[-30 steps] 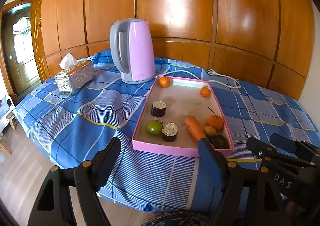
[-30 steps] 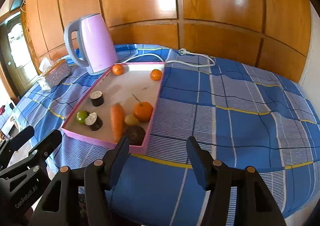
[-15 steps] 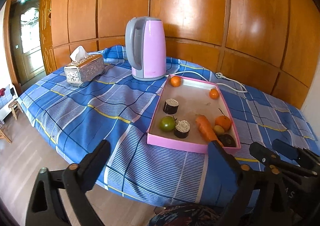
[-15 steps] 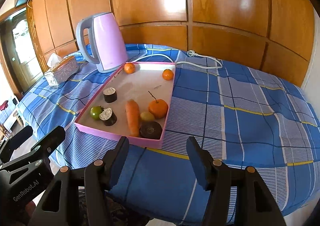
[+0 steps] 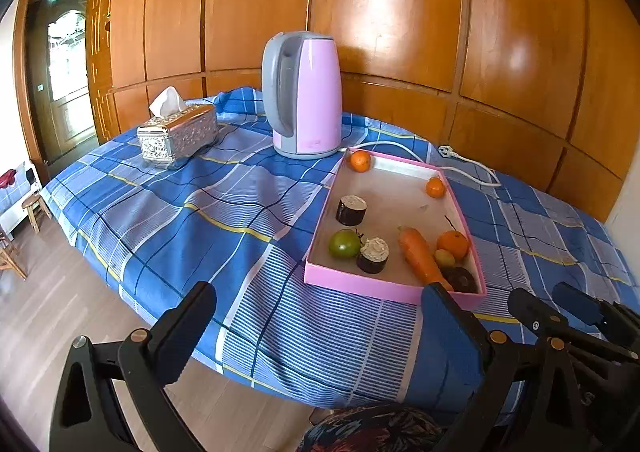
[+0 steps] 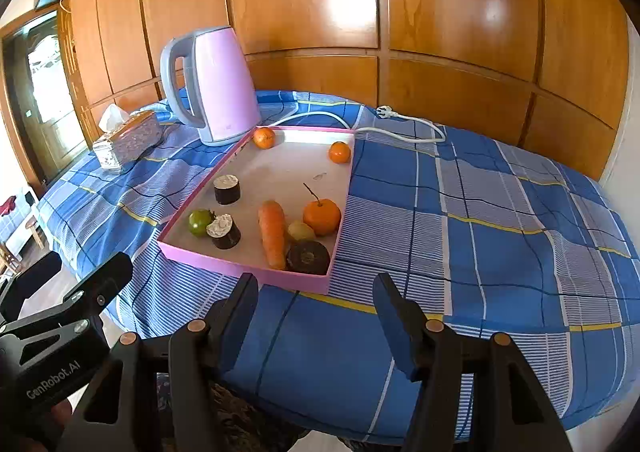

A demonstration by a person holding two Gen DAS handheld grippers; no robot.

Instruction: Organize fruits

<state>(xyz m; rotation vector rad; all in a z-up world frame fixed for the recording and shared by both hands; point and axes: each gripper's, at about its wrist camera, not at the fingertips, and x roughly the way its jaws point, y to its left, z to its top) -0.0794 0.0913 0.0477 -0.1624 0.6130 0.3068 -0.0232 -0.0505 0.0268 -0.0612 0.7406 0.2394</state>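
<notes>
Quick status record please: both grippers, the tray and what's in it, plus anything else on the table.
left gripper: open, empty, short of the table edge
right gripper: open, empty
pink tray: on blue checked tablecloth
in tray: three oranges, carrot, green fruit, small yellow fruit, three dark pieces
also on table: pink kettle, tissue box, unplugged white cord

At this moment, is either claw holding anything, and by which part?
Nothing is held. The left claw and right claw are both open and empty, short of the pink tray of fruit.
</notes>
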